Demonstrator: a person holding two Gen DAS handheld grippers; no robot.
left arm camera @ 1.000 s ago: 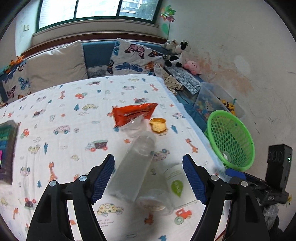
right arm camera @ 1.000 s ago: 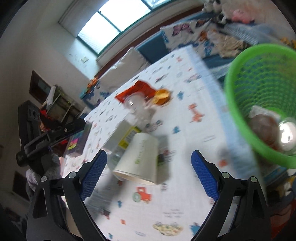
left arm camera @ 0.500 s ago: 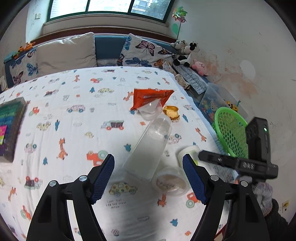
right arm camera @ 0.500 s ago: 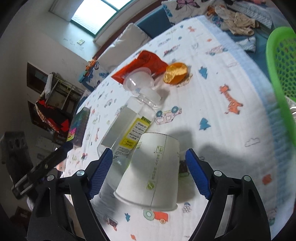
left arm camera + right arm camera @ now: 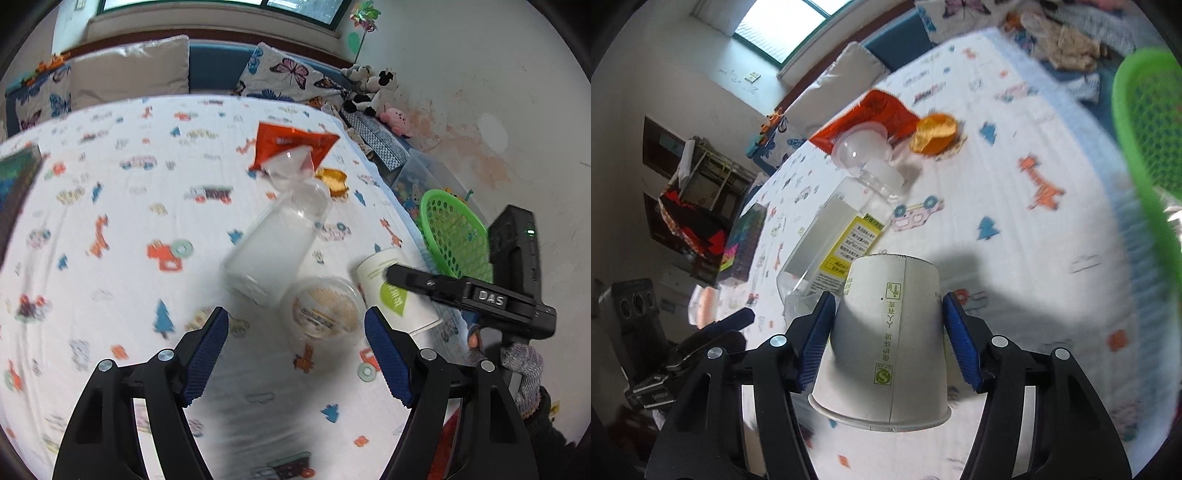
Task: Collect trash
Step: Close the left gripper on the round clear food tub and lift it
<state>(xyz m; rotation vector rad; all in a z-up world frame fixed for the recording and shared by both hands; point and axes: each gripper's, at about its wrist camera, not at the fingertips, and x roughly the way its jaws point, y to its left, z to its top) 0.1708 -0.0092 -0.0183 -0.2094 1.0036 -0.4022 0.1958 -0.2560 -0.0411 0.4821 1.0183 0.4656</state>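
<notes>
Right wrist view: the right hand-held gripper [image 5: 888, 338] has its blue pads on either side of the white paper cup with green print [image 5: 886, 339], which lies on its side, rim toward the camera; the jaws are closing and both pads look to be touching the cup's wall, though the contact is hard to confirm.
Left hand-held gripper: [image 5: 295, 354] jaws spread wide with nothing between the pads, hovering over the bed.
Bed surface: white bedsheet printed with cars, trees and giraffes [image 5: 110, 206], carrying all the litter.
Round clear plastic lid: [image 5: 323, 308] lies flat just beyond the left gripper's pads, touching the paper cup [image 5: 391, 291] on its right.
Clear square plastic bottle with a yellow label: [image 5: 831, 251] lies on its side just behind and left of the cup, neck pointing away; in the left view [image 5: 277, 243] it sits beside the lid.
Small clear plastic cup: [image 5: 862, 146] at the bottle's neck, resting partly on the wrapper.
Orange-red foil wrapper: [image 5: 295, 142] flat on the sheet, farther back.
Crumpled golden-orange wrapper: [image 5: 936, 134] just right of the clear cup.
Green plastic mesh basket: [image 5: 454, 232] off the bed's right edge, near the paper cup.
Far end: cushions with butterfly print [image 5: 291, 74] and soft toys [image 5: 369, 88] under the window.
</notes>
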